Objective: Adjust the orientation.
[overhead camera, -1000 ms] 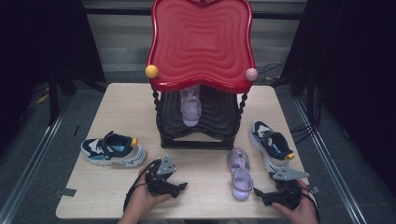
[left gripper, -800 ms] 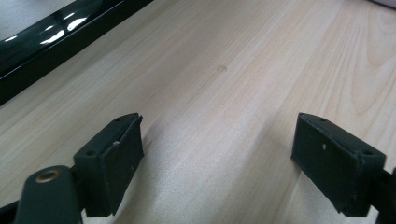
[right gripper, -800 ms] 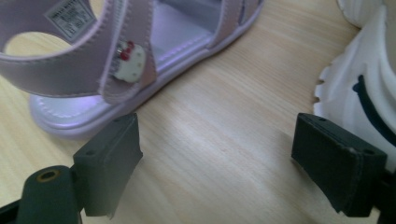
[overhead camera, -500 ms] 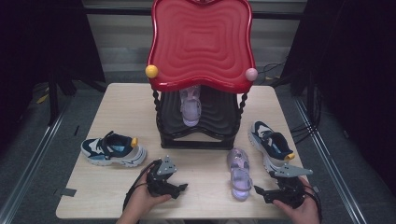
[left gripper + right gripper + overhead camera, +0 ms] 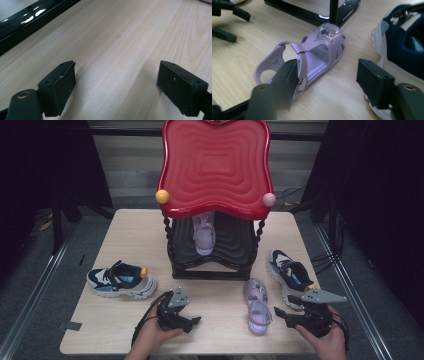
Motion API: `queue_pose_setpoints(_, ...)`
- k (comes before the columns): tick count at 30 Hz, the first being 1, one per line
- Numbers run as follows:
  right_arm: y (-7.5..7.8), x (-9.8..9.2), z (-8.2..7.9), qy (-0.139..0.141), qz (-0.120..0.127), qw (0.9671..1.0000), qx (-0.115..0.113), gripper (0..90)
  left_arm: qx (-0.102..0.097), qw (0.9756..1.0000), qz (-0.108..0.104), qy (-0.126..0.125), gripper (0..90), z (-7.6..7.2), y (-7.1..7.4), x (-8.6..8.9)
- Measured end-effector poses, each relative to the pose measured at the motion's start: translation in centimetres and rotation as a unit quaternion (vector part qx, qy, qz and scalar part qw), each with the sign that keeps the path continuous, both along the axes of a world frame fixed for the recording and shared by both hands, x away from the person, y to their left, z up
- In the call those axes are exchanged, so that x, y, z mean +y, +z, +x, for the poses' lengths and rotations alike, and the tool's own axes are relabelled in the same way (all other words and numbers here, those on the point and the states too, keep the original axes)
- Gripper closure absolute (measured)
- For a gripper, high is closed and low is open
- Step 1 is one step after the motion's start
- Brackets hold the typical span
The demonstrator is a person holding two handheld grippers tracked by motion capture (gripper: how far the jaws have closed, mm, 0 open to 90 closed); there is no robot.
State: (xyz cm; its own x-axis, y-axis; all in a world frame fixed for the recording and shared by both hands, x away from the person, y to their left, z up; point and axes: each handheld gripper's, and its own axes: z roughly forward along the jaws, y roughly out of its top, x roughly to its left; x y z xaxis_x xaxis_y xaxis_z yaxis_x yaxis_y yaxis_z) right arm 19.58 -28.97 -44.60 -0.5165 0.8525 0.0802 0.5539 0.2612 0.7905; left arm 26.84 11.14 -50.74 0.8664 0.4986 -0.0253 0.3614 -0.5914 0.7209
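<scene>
Two grippers are working this desk (image 5: 125, 230). My left gripper (image 5: 192, 321) is resting with jaws spread over bare wood. My right gripper (image 5: 325, 82) is hovering just beside the lilac sandal (image 5: 257, 304), near the shoe rack (image 5: 212, 265); its jaws have just been narrowing, nothing pinched. Next I judge: straddling the sandal's heel. Compared with earlier, my right hand is sitting higher.

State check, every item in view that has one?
purple sandal on table: flat on its sole, not gripped
purple sandal on rack: on the lower shelf
left sneaker: upright, untouched
right sneaker: upright, untouched
left gripper: open, nothing between the pads
right gripper: open, jaws just closing, beside the sandal
</scene>
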Motion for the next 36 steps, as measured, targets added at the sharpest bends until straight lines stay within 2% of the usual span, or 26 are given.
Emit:
queue_pose_setpoints(3, -0.1, 0.6, 0.3, 0.002, 0.012, 0.9999, -0.004, 43.6, 0.001, 1.0, -0.001, -0.002, 14.8, 0.0, 0.0, 0.0)
queue_pose_setpoints(7, -0.8, 1.5, 0.2, 0.008, 0.011, 0.9999, -0.001, 46.6, 0.0, 1.0, 0.0, -0.002, 14.8, 0.0, 0.0, 0.0)
queue_pose_setpoints(13, -1.8, 2.6, 0.4, 0.009, 0.026, 0.9996, 0.005, 48.7, 0.001, 1.0, -0.001, -0.001, 14.8, 0.0, 0.0, 0.0)
queue_pose_setpoints(20, -2.3, 3.3, 0.6, -0.001, 0.015, 0.9999, 0.001, 62.3, 0.0, 1.0, 0.0, -0.002, 14.8, 0.0, 0.0, 0.0)
queue_pose_setpoints(29, -2.4, 2.7, 0.6, -0.019, 0.002, 0.9998, 0.006, 64.9, 0.001, 1.0, 0.0, -0.002, 14.8, 0.0, 0.0, 0.0)
queue_pose_setpoints(32, -2.6, 2.6, 0.4, -0.025, 0.005, 0.9997, 0.003, 65.0, 0.001, 1.0, 0.0, -0.001, 14.8, 0.0, 0.0, 0.0)
queue_pose_setpoints(36, -3.0, 2.8, 0.5, -0.026, -0.01, 0.9996, 0.0, 65.1, 0.001, 1.0, 0.0, -0.001, 14.8, 0.0, 0.0, 0.0)
